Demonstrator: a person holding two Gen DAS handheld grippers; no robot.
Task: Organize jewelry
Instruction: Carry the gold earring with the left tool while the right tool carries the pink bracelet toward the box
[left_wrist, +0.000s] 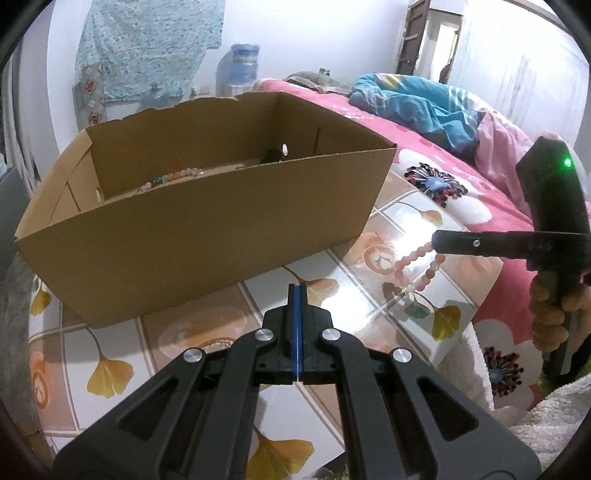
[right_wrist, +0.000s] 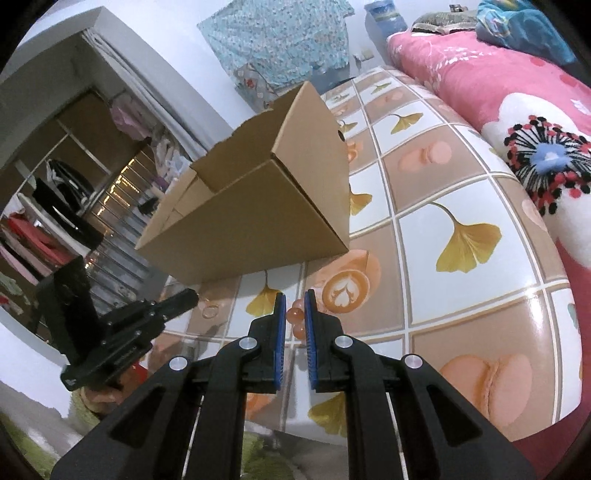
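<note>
Left gripper (left_wrist: 297, 295): jaws pressed flat together, blue pads meeting in one line, nothing between them. Hovering above the table (left_wrist: 207, 332), aimed at the near wall of the cardboard box (left_wrist: 207, 225).

Right gripper (right_wrist: 295, 314): jaws nearly together, pinching a pink bead bracelet (left_wrist: 417, 266). From the left wrist view, the bracelet hangs as a loop below the black fingertips, off the table surface, to the right of the box and apart from it. From the right wrist view, only a few pink beads (right_wrist: 297, 317) show in the narrow gap between the blue pads. Hand (left_wrist: 550, 314) wrapped around the right gripper's handle, green light lit on its body.

Box: open top, torn back edge, standing on the tiled-pattern table cover with ginkgo leaves and coffee cups. Inside on the floor, a strand of mixed-colour beads (left_wrist: 173, 179) along the near wall, plus a small dark item (left_wrist: 273, 155) towards the far right corner; too small to identify, possibly more jewelry.

Left gripper also visible in the right wrist view (right_wrist: 184, 297), lower left, left of the box's near corner, tips shut.

Around: bed with pink floral cover (left_wrist: 461, 184) right of the table, blue blanket (left_wrist: 417, 107) bunched on it, water jug (left_wrist: 240, 66) by the far wall, open wardrobe with hanging clothes (right_wrist: 55, 206) on the left.
</note>
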